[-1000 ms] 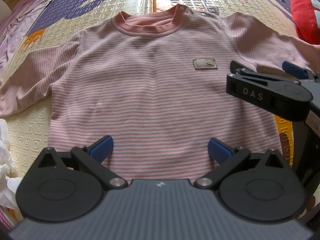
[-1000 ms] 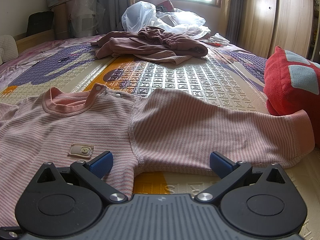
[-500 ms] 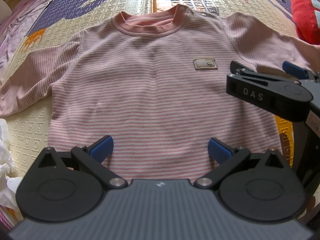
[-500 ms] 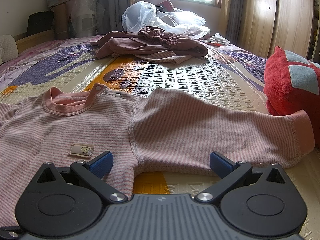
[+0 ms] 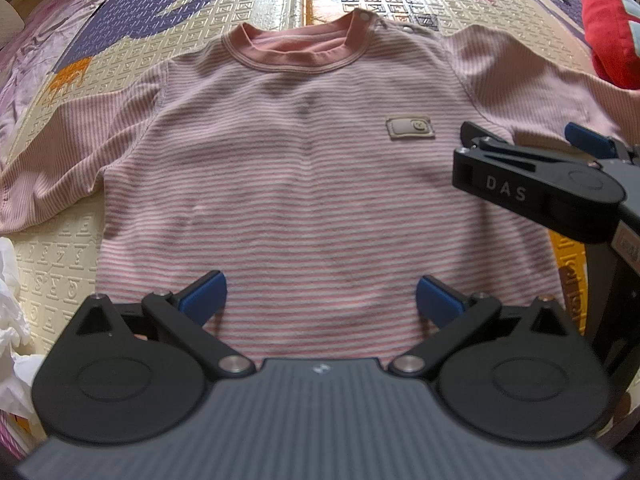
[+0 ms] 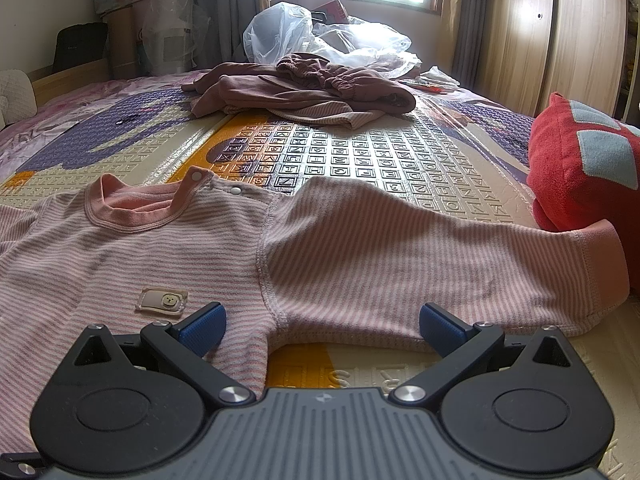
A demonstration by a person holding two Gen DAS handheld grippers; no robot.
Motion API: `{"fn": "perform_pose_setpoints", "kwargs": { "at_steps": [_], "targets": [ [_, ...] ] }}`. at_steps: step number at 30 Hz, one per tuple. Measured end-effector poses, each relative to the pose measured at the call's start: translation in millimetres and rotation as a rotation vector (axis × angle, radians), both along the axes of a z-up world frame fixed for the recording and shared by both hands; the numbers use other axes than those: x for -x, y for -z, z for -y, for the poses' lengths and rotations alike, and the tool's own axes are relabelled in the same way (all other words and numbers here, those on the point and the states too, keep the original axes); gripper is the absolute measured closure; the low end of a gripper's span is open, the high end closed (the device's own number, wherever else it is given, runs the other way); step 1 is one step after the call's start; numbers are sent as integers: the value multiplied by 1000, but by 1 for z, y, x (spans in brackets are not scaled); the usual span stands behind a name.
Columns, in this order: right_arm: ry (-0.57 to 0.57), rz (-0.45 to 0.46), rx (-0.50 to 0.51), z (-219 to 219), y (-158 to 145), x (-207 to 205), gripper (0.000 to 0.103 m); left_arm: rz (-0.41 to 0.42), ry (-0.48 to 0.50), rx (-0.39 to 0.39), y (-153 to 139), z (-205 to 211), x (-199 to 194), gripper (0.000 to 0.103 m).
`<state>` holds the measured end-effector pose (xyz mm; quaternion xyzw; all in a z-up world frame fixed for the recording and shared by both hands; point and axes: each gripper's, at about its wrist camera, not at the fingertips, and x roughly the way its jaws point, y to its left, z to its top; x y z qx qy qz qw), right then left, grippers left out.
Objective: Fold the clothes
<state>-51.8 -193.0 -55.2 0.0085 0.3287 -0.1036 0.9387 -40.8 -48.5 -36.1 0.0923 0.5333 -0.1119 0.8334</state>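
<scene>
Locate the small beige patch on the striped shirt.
The beige patch sits on the striped shirt chest, right of centre below the collar, just ahead of the right gripper.

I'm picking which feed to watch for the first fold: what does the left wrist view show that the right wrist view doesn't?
Only the left wrist view shows the striped shirt's left sleeve, its hem, the left gripper, open above the hem, and the right gripper from the side. Only the right wrist view shows the pile of brown clothes, plastic bags, window and the right sleeve's cuff. Both show the collar, chest patch, red pillow and mat.
</scene>
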Motion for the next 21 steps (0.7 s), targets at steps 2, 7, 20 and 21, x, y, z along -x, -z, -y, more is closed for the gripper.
{"fn": "perform_pose_setpoints", "kwargs": {
  "at_steps": [2,7,20,21],
  "targets": [
    [0,0,0,0,0,0,0,0,0,0,0,0,0,0],
    [0,0,0,0,0,0,0,0,-1,0,0,0,0,0],
    [0,-1,0,0,1,-1,0,-1,0,1,0,0,-1,0],
    [0,-1,-1,0,1,-1,0,-1,0,1,0,0,-1,0]
  ]
}}
